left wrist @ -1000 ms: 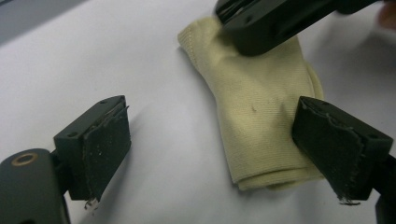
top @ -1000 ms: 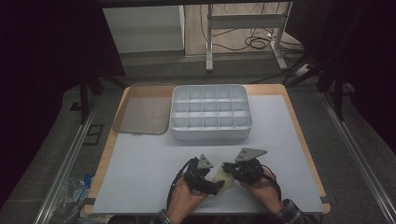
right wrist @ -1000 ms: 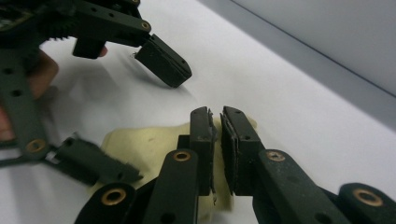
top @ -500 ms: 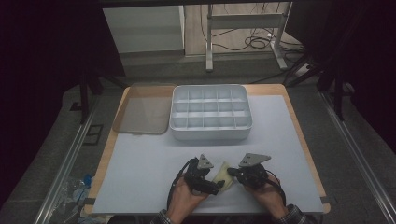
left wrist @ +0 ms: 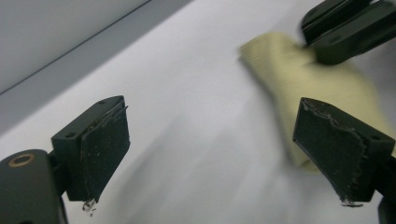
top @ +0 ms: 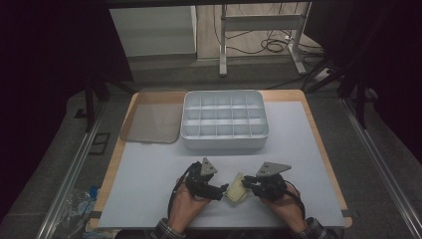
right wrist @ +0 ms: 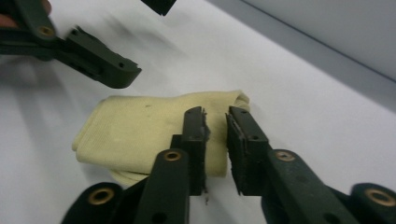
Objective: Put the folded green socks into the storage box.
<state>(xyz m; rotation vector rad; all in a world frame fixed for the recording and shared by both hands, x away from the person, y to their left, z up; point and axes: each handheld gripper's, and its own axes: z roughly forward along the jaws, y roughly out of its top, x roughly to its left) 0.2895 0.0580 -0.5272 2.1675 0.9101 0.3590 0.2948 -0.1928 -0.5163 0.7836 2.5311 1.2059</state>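
A pale yellow folded cloth (top: 237, 192) lies on the white mat near the front edge, between my two grippers. The left gripper (top: 224, 191) stands wide open just left of it. In the left gripper view (left wrist: 210, 144) the cloth (left wrist: 289, 79) lies behind the right-hand jaw, with nothing between the pads. My right gripper (top: 248, 184) is at the cloth's right end. In its own view (right wrist: 215, 117) the jaws are drawn close, with a narrow gap over the cloth's (right wrist: 140, 126) edge, which looks pinched.
A grey compartment tray (top: 224, 142) stands mid-table beyond the grippers, its cells bare. Its translucent lid (top: 152, 119) lies flat to the left of it. The white mat (top: 298, 149) covers the wooden table (top: 326, 159). Dark floor, table legs and cables lie beyond.
The right gripper has shifted a little to the right, to the cloth's right end. The left gripper and the cloth have stayed about where they were.
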